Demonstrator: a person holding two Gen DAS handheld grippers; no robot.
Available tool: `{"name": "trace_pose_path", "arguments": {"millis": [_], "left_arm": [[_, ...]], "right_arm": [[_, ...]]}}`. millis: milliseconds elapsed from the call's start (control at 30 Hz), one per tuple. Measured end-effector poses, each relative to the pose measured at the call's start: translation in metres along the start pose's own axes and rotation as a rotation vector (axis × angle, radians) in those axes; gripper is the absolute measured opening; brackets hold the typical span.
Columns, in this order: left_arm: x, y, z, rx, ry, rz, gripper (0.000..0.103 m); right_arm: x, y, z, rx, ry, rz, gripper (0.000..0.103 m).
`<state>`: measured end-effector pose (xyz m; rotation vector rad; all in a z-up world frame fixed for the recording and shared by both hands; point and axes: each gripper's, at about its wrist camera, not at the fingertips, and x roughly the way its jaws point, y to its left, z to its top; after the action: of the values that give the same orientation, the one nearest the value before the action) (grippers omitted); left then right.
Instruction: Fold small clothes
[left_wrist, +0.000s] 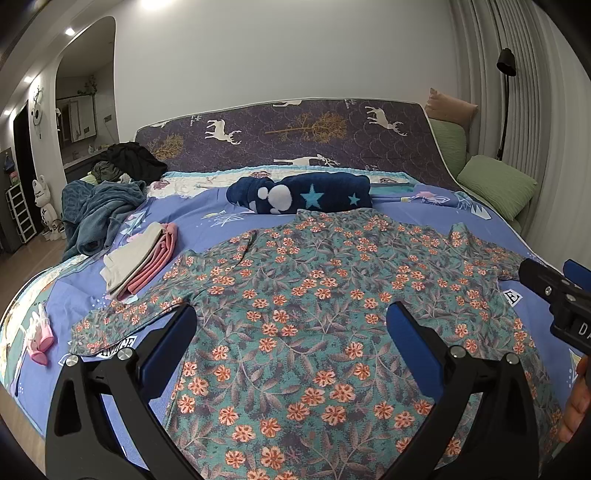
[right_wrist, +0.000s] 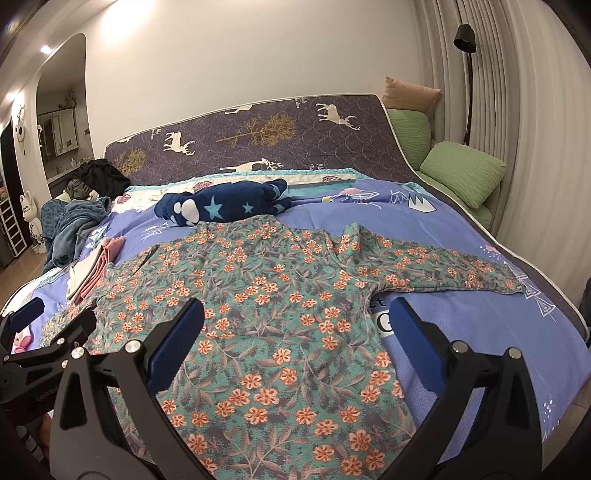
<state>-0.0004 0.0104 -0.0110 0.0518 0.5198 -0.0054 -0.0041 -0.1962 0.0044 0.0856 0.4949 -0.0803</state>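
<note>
A teal long-sleeved top with orange flowers (left_wrist: 314, 314) (right_wrist: 266, 314) lies spread flat on the blue bedspread (right_wrist: 461, 332), collar toward the headboard. One sleeve (right_wrist: 443, 266) stretches to the right, the other (left_wrist: 122, 317) to the left. My left gripper (left_wrist: 291, 317) hovers open over the top's lower left part, nothing between its fingers. My right gripper (right_wrist: 295, 314) hovers open above the lower right part, over the side seam. Each gripper shows at the edge of the other's view: the right one (left_wrist: 554, 295), the left one (right_wrist: 48, 321).
A folded stack of cream and pink clothes (left_wrist: 144, 254) lies left of the top. A dark blue starry fleece (left_wrist: 303, 194) lies beyond the collar. Rumpled grey-blue and black garments (left_wrist: 99, 206) pile at the far left. Pink socks (left_wrist: 38, 332) lie near the left edge. Green pillows (right_wrist: 461, 173) sit right.
</note>
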Motion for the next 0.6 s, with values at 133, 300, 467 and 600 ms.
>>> {"name": "trace_pose_path", "arguments": {"millis": [133, 300, 467, 600], "left_arm": [[0.0008, 0.0006, -0.0005, -0.004, 0.001, -0.005, 0.102], [0.0018, 0.0002, -0.0006, 0.001, 0.007, -0.004, 0.102], [0.0050, -0.0009, -0.0005, 0.000, 0.021, -0.007, 0.102], [0.0086, -0.0008, -0.0009, 0.009, 0.028, -0.002, 0.102]], "right_arm": [[-0.0002, 0.0008, -0.0004, -0.004, 0.000, -0.001, 0.101], [0.0013, 0.0022, -0.0011, -0.005, 0.003, -0.002, 0.101], [0.0021, 0.0028, -0.0007, -0.006, 0.005, -0.001, 0.101], [0.0058, 0.0037, 0.0011, -0.009, 0.013, -0.003, 0.101]]}}
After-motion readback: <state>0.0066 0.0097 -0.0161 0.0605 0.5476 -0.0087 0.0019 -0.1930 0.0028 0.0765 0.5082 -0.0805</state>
